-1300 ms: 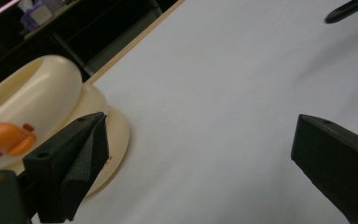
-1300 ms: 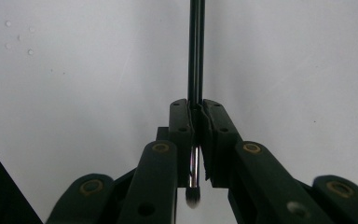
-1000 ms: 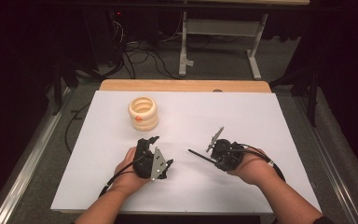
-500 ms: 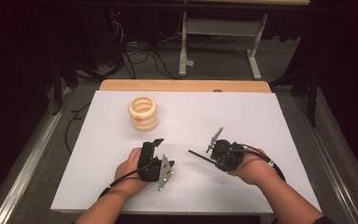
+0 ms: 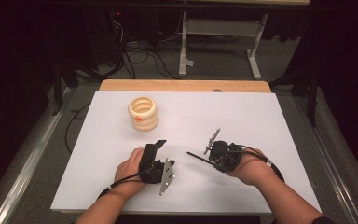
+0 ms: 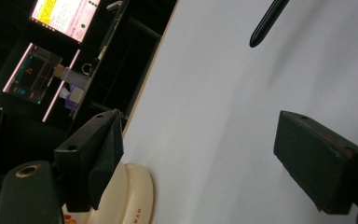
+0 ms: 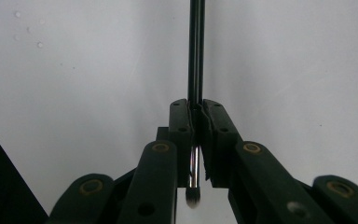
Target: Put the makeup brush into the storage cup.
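The left gripper has swung its jaws toward the table's far edge; they have just been narrowing, standing wide with nothing between. The cream ring holder is sitting ahead of them, toward the far-left corner. The right gripper is clamping a black pen, its long axis pointing left, near the front edge.

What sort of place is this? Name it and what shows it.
Probably a lab recording station: a white-topped table under a fixed camera, cables on the floor behind, lit monitor screens beside it, and a pen clamped in the right hand-held gripper.
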Demonstrator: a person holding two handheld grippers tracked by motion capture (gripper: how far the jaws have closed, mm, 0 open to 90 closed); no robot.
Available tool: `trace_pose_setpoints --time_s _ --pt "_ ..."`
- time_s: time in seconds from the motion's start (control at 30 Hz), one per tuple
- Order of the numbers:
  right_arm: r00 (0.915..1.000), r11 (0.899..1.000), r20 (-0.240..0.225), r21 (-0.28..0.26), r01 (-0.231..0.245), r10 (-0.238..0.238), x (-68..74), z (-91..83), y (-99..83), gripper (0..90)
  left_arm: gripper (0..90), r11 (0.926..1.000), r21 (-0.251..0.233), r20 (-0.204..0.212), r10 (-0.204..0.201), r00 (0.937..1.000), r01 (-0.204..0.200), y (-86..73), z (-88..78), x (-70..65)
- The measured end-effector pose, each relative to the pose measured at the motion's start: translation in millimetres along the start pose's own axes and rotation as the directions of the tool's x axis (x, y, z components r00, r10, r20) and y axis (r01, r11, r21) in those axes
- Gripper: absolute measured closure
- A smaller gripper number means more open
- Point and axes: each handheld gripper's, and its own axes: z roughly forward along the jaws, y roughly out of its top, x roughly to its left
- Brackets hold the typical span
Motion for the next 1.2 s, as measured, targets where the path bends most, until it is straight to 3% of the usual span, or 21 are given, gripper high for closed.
trace_pose_setpoints --time_s 0.23,0.6,0.83,1.0,1.03,1.2 --pt "0.9997 1.000 -0.001 0.000 0.024 -0.024 4.3 -1.0 7.3 85.7 24.5 0.9979 -0.019 0.014 0.063 0.9979 -0.063 1.5 -1.7 -3.3" --pt "0.9984 0.998 -0.009 0.003 0.056 -0.056 12.7 0.7 20.9 85.7 39.6 0.9921 -0.029 0.030 0.123 0.9920 -0.122 2.2 -4.1 -5.4" --pt "0.9967 0.997 -0.013 -0.003 0.080 -0.080 15.2 1.2 27.1 85.7 48.3 0.9806 -0.038 0.031 0.194 0.9806 -0.192 4.5 -4.8 -10.3" --pt "0.9952 0.995 -0.018 0.006 0.097 -0.096 18.5 1.9 31.2 85.7 53.3 0.9762 -0.038 0.041 0.215 0.9758 -0.213 4.5 -5.7 -11.5" --pt "0.9950 0.995 -0.018 -0.004 0.098 -0.098 19.0 2.6 31.8 85.7 53.8 0.9798 -0.051 0.042 0.196 0.9797 -0.194 4.0 -4.8 -12.8" --pt "0.9947 0.995 -0.020 0.001 0.101 -0.101 21.7 2.4 35.7 85.7 57.3 0.9782 -0.047 0.046 0.204 0.9778 -0.202 4.2 -4.3 -13.3"
